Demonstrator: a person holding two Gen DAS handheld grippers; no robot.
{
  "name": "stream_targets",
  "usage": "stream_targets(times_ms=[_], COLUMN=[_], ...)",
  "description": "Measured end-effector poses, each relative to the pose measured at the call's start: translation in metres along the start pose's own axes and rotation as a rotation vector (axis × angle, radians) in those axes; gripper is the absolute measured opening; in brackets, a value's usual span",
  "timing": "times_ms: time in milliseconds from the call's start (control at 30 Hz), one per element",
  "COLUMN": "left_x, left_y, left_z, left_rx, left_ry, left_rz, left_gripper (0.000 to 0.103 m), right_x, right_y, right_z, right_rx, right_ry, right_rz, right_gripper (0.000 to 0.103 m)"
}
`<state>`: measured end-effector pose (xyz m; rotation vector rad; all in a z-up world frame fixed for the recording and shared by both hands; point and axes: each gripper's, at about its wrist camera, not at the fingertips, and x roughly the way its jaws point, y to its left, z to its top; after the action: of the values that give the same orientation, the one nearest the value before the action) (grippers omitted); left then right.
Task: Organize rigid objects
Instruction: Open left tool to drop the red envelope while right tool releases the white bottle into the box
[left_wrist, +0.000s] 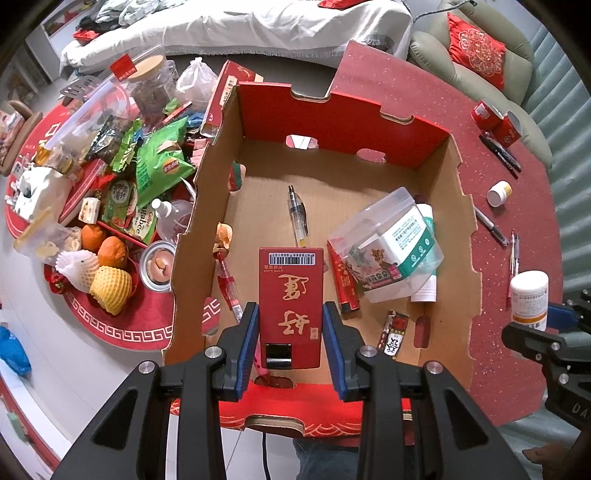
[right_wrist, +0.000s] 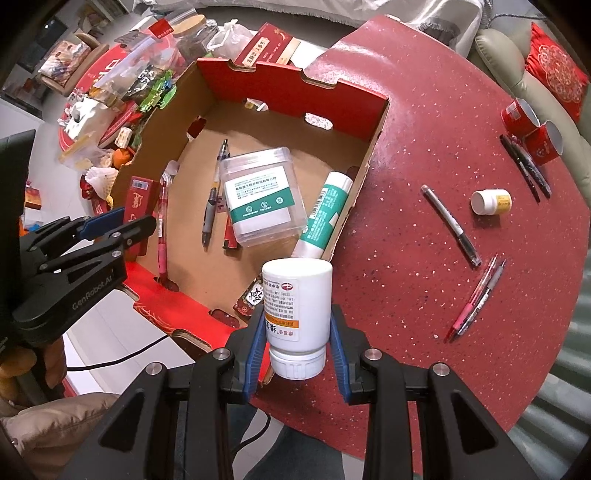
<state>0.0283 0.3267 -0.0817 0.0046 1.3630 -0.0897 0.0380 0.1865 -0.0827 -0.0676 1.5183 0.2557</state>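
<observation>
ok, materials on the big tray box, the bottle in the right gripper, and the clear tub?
Tray box: corrugated cardboard, fluted cut edges, glossy red print outside. White medicine bottle: likely opaque plastic, slight sheen, ribbed cap, paper label. Clear tub: transparent rigid plastic, contents visible through it.

Two wrist fisheyes, both looking steeply down, close over the red tabletop (right_wrist: 424, 147).

The left view looks forward across the cardboard box (left_wrist: 207, 229) from its near wall; the right view looks from the box's near right corner. Both share the box interior and the scattered pens (right_wrist: 448, 225).
</observation>
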Motion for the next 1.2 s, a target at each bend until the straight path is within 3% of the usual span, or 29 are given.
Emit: stream_targets(times_ms=[467, 1100, 1200], left_x=[0.005, 0.041, 0.040], left_y=[0.004, 0.002, -0.001], left_z=[0.001, 0.006, 0.007], left_rx=[0.008, 0.060, 0.072], left_ry=[0.010, 0.090, 0.076], left_rz=[0.005, 0.037, 0.039], left_gripper=[0.037, 0.037, 0.053], right_x=[0.013, 0.059, 0.061], right_y=[0.014, 0.035, 0.035], right_z=[0.006, 0.013, 0.013], right_rx=[-0.033, -0.059, -0.056], right_ry=[0.027, 0.114, 0.115], right_rz=[0.003, 0.007, 0.002], right_gripper=[0.034, 0.034, 0.034])
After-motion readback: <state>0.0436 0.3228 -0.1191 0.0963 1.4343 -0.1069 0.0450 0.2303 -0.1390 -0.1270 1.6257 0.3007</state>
